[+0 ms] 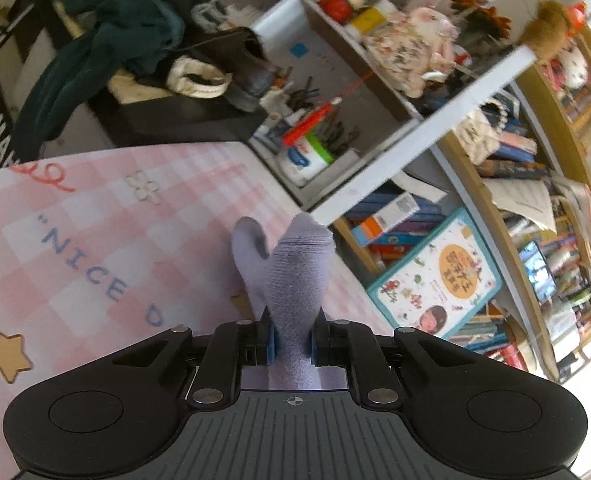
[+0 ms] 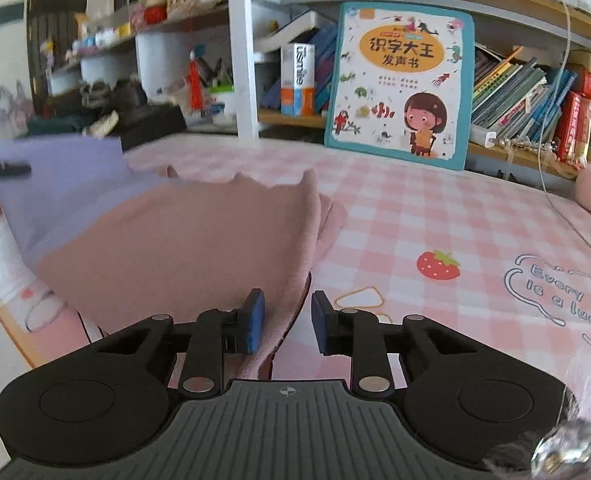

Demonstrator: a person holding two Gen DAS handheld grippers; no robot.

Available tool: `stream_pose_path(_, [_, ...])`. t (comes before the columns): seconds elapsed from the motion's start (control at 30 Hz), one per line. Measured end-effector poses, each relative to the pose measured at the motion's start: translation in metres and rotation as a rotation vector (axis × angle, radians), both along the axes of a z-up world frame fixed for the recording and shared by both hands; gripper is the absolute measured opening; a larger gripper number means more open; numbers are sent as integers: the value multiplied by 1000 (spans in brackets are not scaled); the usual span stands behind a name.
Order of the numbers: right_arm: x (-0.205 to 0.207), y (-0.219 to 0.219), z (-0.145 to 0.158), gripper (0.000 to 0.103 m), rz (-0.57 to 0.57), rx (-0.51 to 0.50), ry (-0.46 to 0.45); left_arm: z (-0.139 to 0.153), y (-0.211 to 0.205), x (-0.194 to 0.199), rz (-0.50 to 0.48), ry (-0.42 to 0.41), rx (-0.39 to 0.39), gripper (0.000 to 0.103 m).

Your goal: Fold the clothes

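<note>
My left gripper (image 1: 291, 332) is shut on a lavender knitted cloth (image 1: 291, 272), which rises in a bunched fold above the pink checked tablecloth (image 1: 95, 220). In the right wrist view the same lavender cloth (image 2: 63, 192) stretches away at the left, blurred. A dusty pink garment (image 2: 199, 240) with a scalloped edge lies folded on the tablecloth (image 2: 415, 216). My right gripper (image 2: 287, 312) straddles its near edge. The jaws stand narrow: the left pad (image 2: 255, 320) touches the fabric, and a strip of tablecloth shows beside the right pad.
A children's picture book (image 2: 399, 84) leans against a bookshelf (image 2: 535, 96) behind the table. A pile of dark clothes (image 1: 115, 28) lies on a black surface beyond the far edge. A pen cup (image 1: 307, 152) stands in a white shelf. A thin cable (image 2: 555, 184) crosses the right side.
</note>
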State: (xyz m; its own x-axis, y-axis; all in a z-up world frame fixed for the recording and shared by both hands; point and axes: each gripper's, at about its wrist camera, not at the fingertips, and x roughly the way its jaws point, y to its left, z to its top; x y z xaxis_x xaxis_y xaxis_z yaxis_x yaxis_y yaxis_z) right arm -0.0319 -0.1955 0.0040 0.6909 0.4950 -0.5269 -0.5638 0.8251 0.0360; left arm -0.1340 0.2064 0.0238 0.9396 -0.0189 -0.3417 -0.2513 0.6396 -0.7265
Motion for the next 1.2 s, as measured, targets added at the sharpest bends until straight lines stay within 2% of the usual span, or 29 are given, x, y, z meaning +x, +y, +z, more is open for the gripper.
stream_pose_path(0.27, [4, -2, -1, 24, -3, 4, 23, 46, -52, 9, -103, -115, 167, 13])
stream_pose_path(0.47, [4, -2, -1, 24, -4, 2, 23, 71, -116, 34, -229, -187, 330, 14])
stream_pose_path(0.57, [4, -2, -1, 24, -5, 5, 26, 65, -149, 55, -330, -161, 346, 15])
stream_pose_path(0.7, [4, -2, -1, 24, -6, 11, 31, 36, -198, 79, -474, -50, 404, 20])
stream_pose_path(0.8, [8, -7, -1, 24, -6, 46, 60, 19, -226, 81, -528, 10, 512, 29])
stream_pose_path(0.87, [11, -11, -2, 25, -6, 74, 83, 11, -236, 78, -550, 29, 576, 42])
stream_pose_path(0.9, [13, -13, -2, 25, -7, 86, 94, 8, -238, 77, -566, 36, 587, 48])
stream_pose_path(0.93, [14, -14, -3, 27, -9, 95, 102, 4, -241, 76, -590, 45, 598, 58])
stream_pose_path(1.03, [13, -15, -3, 31, -20, 93, 103, -1, -237, 71, -607, 37, 564, 63])
stream_pose_path(1.13, [13, -14, -3, 34, -28, 88, 101, -1, -231, 67, -615, 18, 519, 64])
stream_pose_path(1.2, [14, -16, -3, 37, -35, 95, 108, 2, -223, 59, -639, -8, 464, 65])
